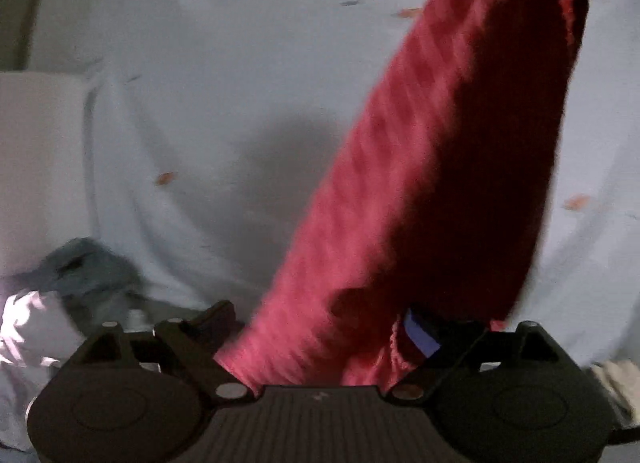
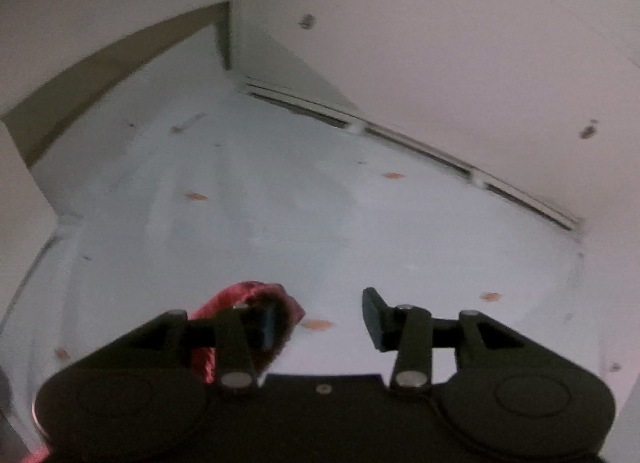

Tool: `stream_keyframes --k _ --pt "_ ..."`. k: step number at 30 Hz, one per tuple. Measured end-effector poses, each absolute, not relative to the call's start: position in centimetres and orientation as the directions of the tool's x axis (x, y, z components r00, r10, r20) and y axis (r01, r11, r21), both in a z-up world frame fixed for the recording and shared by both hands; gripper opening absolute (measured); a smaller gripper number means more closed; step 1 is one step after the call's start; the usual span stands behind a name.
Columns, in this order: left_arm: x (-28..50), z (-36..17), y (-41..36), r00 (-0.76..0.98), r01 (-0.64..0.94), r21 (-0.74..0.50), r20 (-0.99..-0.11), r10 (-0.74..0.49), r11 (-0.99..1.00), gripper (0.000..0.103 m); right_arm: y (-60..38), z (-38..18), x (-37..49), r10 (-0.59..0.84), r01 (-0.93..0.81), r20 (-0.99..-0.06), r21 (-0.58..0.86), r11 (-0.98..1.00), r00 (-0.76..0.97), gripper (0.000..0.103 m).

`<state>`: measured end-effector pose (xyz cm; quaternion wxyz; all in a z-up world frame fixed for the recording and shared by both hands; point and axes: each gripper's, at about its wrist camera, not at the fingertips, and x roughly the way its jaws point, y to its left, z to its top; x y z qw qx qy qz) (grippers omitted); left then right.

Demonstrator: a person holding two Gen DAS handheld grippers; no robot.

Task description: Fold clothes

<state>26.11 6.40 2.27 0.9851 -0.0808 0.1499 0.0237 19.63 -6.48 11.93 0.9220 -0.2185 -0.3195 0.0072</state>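
**Left wrist view: red cloth held up over the bed sheet**

Left wrist view filled mostly by a pale blue-white bed sheet with small orange flecks (image 1: 208,103), spread flat and wrinkled toward 8 o'clock. Across it, from 6 o'clock up to 1 o'clock, a long red textured woven cloth (image 1: 384,167), hanging stretched and lifted off the sheet, right half in deep shadow. At 6 o'clock, pinched between the black fingers of the left gripper (image 1: 320,339), closed tight on the cloth's lower end; blue pad just visible beside the fabric. At 8 o'clock, a crumpled grey-blue garment (image 1: 86,267) lying on the sheet, touching a white crumpled cloth (image 1: 28,327) below it.

Right wrist view: same sheet (image 2: 320,223) out ahead, pinkish-white wall (image 2: 460,43) at 1 o'clock. Right gripper (image 2: 324,319) spread wide apart, nothing between the fingers; red cloth (image 2: 248,293) bunched over the left finger at 7 o'clock, draped there rather than clamped.
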Motion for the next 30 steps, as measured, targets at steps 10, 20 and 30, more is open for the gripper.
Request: stream_keyframes --k 10,20,30 --pt "21.4 -1.6 -6.6 0.806 0.3 -0.322 -0.418 -0.419 0.898 0.095 -19.3 9.3 13.9 0.001 0.23 0.472 -0.432 0.872 0.882 0.049" --pt "20.6 -3.1 -8.0 0.819 0.272 -0.196 -0.467 -0.334 0.942 0.095 -26.8 11.6 11.5 -0.142 0.293 0.468 -0.268 0.918 0.872 0.049" --pt "22.0 -2.1 -3.3 0.856 0.194 -0.191 -0.447 -0.261 0.962 0.095 -27.6 12.8 13.5 -0.124 0.259 0.447 -0.257 0.931 0.886 0.037"
